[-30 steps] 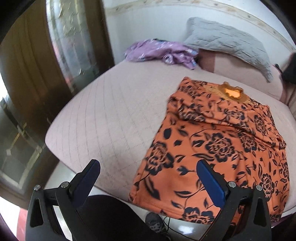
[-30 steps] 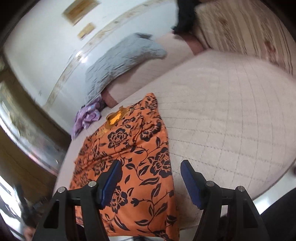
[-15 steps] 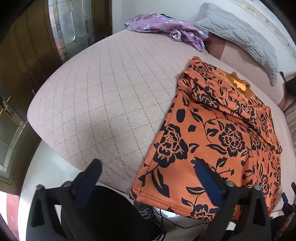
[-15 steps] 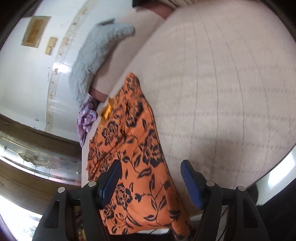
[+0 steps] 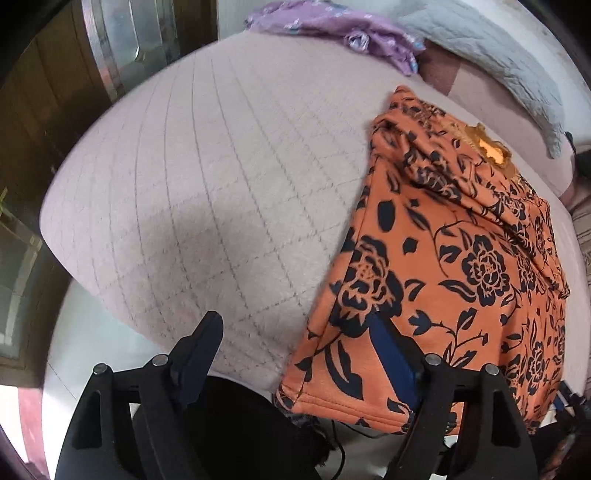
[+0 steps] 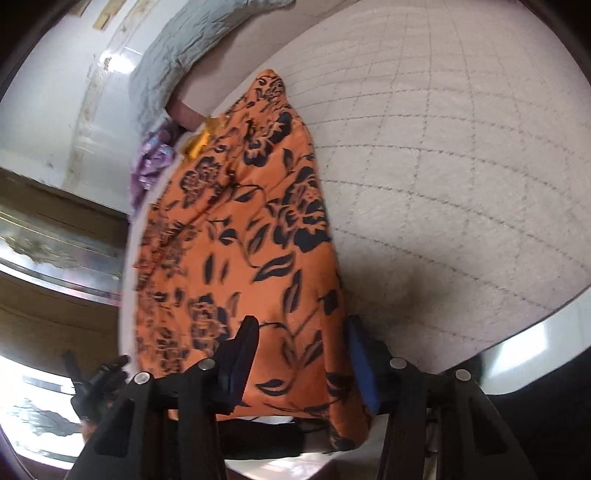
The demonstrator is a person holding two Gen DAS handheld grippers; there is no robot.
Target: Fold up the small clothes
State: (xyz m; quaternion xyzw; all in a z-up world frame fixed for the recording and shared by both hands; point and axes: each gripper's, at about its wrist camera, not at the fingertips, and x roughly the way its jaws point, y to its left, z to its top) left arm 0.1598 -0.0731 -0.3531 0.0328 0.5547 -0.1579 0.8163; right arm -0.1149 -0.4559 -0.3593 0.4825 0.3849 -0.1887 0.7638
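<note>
An orange garment with black flowers (image 5: 461, 258) lies flat on the bed, its hem hanging a little over the near edge. My left gripper (image 5: 295, 350) hovers over the hem's left corner. One fingertip (image 5: 388, 350) is over the cloth and the other is over the bare cover; the jaws are closing without pinching anything. In the right wrist view the same garment (image 6: 240, 221) runs away from me. My right gripper (image 6: 301, 350) straddles its near right edge, jaws closing, cloth between the pads but not pressed.
The bed has a pale quilted cover (image 5: 221, 184). A purple garment (image 5: 332, 29) and a grey pillow (image 5: 498, 55) lie at the far end. A dark wooden door with glass (image 5: 122, 48) stands left of the bed, above white floor (image 5: 92, 332).
Both grippers have dropped and tilted down toward the garment's near hem. Their jaws have narrowed, the right one most in the last half second.
</note>
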